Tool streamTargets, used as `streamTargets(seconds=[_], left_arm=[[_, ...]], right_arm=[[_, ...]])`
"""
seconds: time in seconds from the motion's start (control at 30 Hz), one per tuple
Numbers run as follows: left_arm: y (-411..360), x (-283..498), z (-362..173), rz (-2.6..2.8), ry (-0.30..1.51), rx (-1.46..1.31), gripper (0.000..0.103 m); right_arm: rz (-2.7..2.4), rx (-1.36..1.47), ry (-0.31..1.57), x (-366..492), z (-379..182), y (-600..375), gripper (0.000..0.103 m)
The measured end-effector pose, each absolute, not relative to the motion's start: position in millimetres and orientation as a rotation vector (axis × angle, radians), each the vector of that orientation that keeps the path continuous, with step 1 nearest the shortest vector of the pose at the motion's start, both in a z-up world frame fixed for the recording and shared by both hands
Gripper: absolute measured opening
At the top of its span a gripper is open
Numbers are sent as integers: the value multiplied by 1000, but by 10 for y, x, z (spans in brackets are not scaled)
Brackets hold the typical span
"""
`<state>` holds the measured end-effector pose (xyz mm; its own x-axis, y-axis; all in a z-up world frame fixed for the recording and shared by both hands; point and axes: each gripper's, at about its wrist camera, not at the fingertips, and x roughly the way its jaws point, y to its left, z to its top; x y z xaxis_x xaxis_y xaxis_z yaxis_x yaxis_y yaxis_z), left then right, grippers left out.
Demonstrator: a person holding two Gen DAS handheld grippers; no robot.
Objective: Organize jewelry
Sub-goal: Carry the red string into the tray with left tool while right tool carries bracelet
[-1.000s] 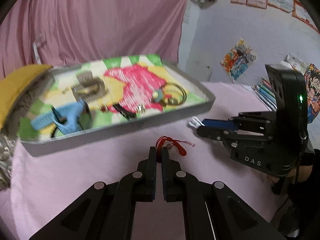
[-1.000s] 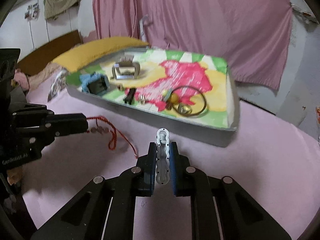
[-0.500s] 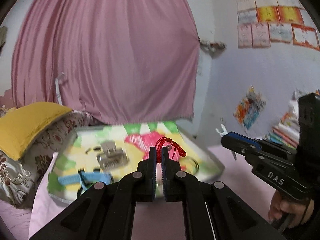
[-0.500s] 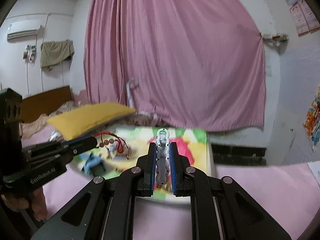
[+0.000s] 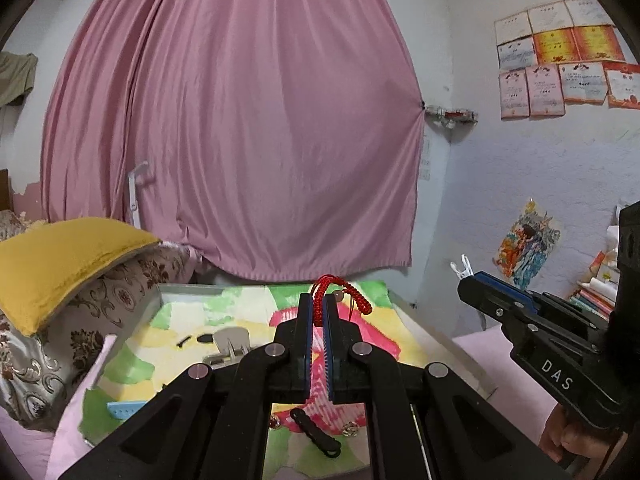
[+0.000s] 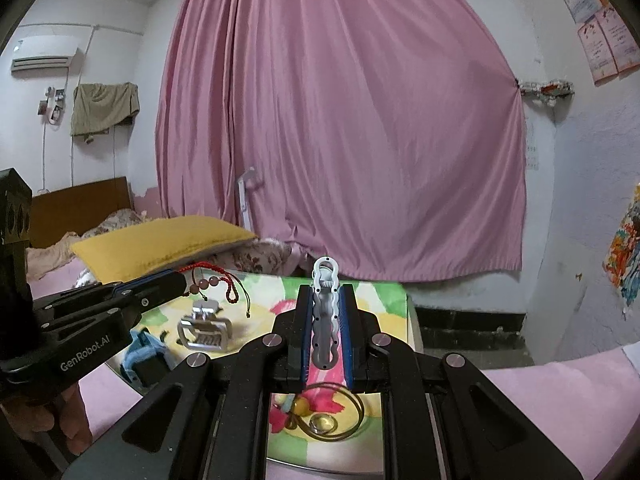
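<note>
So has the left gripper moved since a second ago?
Yes. The left gripper, shut on the red cord bracelet, was short of the tray's near wall over the pink cloth; now it sits up over the tray, forward and higher.

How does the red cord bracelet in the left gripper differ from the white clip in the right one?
The red braided cord bracelet is soft and droops with brown beads; the white wavy hair clip is rigid and stands upright. Both are clamped, by the left gripper and right gripper, above the tray.

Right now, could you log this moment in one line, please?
left gripper: red cord bracelet | right gripper: white hair clip | above tray
</note>
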<state>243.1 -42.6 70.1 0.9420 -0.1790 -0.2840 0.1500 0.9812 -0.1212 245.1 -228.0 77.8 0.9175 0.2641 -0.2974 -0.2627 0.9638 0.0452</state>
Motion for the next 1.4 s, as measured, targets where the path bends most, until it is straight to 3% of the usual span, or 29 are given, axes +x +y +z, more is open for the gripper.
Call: streamTargets(seconds=[0.57, 1.3, 1.4], left_arm=[[-492, 2793, 374, -203, 604, -109, 5], [-558, 2900, 206, -192, 735, -61, 5], [-551, 2906, 204, -189, 735, -63, 5]], right_arm=[[321, 0, 666, 2964, 314, -2242, 11], [310, 21, 722, 3008, 222, -2244, 13], [307, 25, 710, 2998, 231, -2253, 21]])
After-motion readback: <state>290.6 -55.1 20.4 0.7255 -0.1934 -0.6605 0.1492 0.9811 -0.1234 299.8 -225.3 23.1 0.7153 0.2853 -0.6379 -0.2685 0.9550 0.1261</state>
